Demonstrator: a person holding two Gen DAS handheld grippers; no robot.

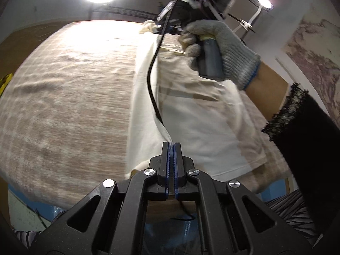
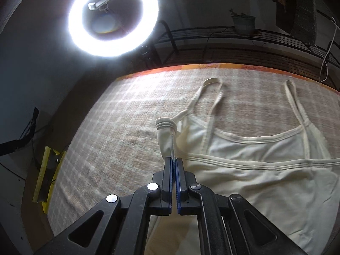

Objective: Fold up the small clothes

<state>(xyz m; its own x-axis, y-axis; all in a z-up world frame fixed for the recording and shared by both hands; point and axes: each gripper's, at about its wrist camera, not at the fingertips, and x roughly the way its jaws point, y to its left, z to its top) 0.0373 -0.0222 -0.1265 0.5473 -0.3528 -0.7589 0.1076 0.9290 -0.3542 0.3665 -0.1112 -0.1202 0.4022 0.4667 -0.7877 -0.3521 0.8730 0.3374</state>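
Cream-white cotton knit camisole with thin shoulder straps [image 2: 244, 170] lies spread on the beige checked woven cloth covering the tabletop [image 2: 110, 131], straps toward the far edge near the bright ring lamp [image 2: 113, 19]

Left gripper [image 1: 171, 146]: fingers closed tight on a pinch of the garment's side edge, toward the hem end; fabric rises to the pinch in a small peak. Right gripper [image 2: 174, 161]: fingers closed on the same side edge up by the strap corner, where the ribbed binding is bunched into a raised tuft. In the left wrist view, the person's right hand in a grey knitted glove [image 1: 221, 51] grips the handle of the other tool, its black cable trailing across the cloth

Judgement on handling: the piece is light, limp and stretchy. It will drape and sag between the two hold points and will not keep a straight edge unless mild tension is kept along that side. The straps are loose and liable to trail or tangle. The bound edges and seams are the thickest, firmest places and the soundest to pinch; a grip on single-layer body fabric is likelier to slip or pull a pucker. Both layers appear caught at each pinch, though this cannot be confirmed

Assessment: a lengthwise fold, carrying the held side across toward the opposite side, appears to be in hand
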